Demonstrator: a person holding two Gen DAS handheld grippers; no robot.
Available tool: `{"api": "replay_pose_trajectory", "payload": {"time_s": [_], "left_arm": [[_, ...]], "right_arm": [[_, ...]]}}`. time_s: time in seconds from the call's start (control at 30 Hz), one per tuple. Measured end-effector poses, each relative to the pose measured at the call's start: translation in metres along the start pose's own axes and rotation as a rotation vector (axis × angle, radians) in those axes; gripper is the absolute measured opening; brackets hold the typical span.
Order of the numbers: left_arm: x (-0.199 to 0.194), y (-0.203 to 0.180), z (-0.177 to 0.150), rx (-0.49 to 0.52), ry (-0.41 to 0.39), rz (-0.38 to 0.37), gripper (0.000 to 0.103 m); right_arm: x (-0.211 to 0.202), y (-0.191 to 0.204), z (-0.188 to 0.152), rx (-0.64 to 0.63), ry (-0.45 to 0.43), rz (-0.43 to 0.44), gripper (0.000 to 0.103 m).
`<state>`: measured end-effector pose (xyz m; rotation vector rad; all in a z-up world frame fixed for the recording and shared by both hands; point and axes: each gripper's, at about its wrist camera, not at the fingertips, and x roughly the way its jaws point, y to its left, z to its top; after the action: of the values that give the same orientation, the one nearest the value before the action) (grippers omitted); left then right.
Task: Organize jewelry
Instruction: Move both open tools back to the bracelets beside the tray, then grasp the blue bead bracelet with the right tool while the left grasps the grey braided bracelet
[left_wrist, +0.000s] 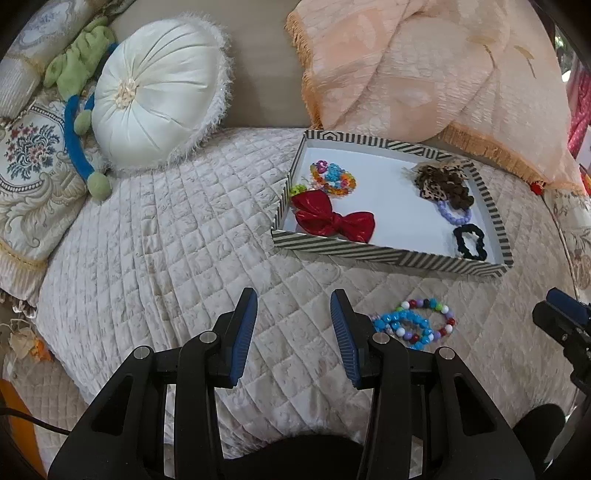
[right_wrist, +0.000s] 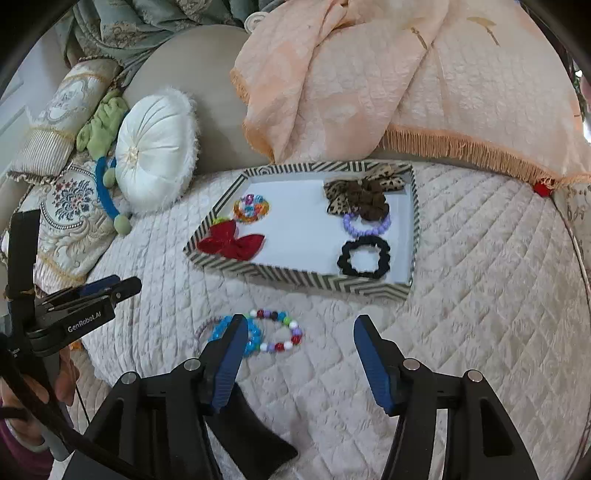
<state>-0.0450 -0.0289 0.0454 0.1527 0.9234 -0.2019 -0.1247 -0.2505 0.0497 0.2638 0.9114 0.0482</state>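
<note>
Bracelets (right_wrist: 258, 334) overlapped on the bed outside the tray (right_wrist: 295, 278), so both could be snagged by either empty, parted tool: left tool (left_wrist: 293, 325), right tool (right_wrist: 301, 354).

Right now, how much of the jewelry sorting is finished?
Mostly done: the striped tray already holds the red bow, black scrunchie, purple hair tie and leopard bow. Nothing is in hand; left tongs and right tongs are open. Left: the beaded bracelets on the quilt.
</note>
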Motion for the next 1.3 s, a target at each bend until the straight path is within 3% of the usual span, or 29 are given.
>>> {"api": "replay_pose_trajectory", "payload": {"time_s": [0.57, 1.03, 1.13, 1.3], "left_arm": [[-0.005, -0.007, -0.017, 0.025, 0.018, -0.041, 0.047], [0.023, 0.001, -0.021, 0.000, 0.142, -0.153, 0.047], [0.033, 0.004, -0.024, -0.007, 0.175, -0.161, 0.047], [0.043, 0.009, -0.028, -0.009, 0.203, -0.163, 0.047]], "right_arm": [[0.002, 0.005, -0.025, -0.011, 0.054, 0.002, 0.060], [0.034, 0.013, -0.030, -0.041, 0.102, 0.060, 0.060], [0.047, 0.021, -0.027, -0.081, 0.109, 0.076, 0.050], [0.079, 0.030, -0.017, -0.111, 0.141, 0.086, 0.044]]}}
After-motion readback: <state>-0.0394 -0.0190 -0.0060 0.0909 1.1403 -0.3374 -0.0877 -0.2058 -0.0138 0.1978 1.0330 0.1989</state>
